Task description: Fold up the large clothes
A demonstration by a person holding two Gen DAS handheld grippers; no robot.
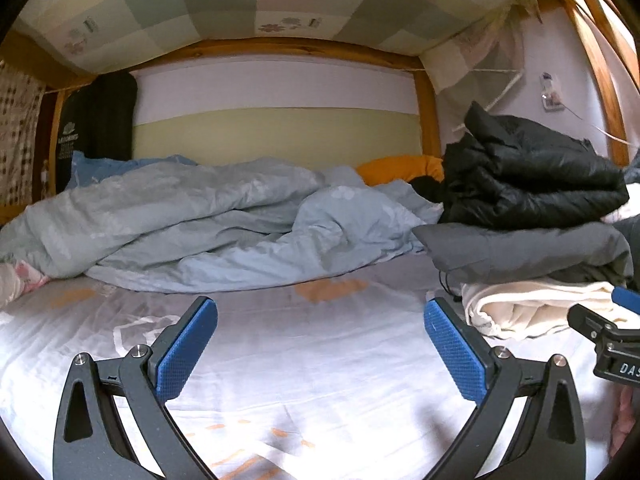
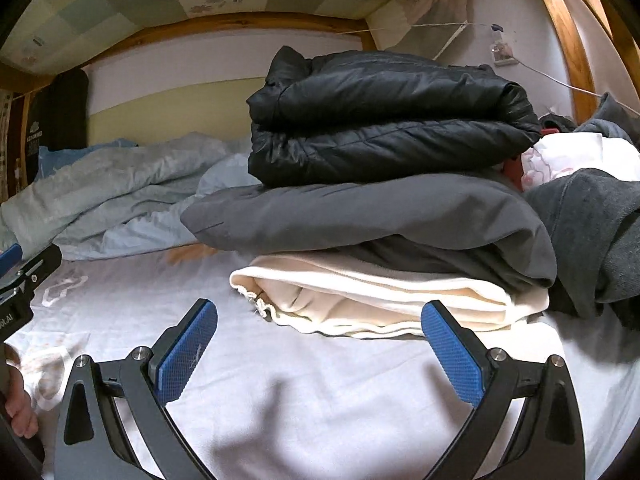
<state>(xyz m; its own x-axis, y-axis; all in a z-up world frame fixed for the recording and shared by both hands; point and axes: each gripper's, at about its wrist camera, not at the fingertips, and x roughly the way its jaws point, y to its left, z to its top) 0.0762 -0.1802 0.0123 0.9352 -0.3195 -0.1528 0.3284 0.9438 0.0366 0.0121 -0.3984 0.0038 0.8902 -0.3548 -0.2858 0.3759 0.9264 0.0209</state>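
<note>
The left gripper (image 1: 320, 344) hangs over the white bedsheet (image 1: 304, 364) with its blue-padded jaws spread wide and nothing between them. The right gripper (image 2: 320, 344) is likewise spread and empty, just in front of a stack of folded clothes on the sheet. In that stack a black puffer jacket (image 2: 384, 120) lies on top, resting on a grey garment (image 2: 360, 216), which sits on a cream garment (image 2: 380, 300) at the bottom. A rumpled light-blue duvet (image 1: 192, 220) lies behind, beside an orange pillow (image 1: 400, 168) near the wooden bed frame (image 1: 426, 112).
</note>
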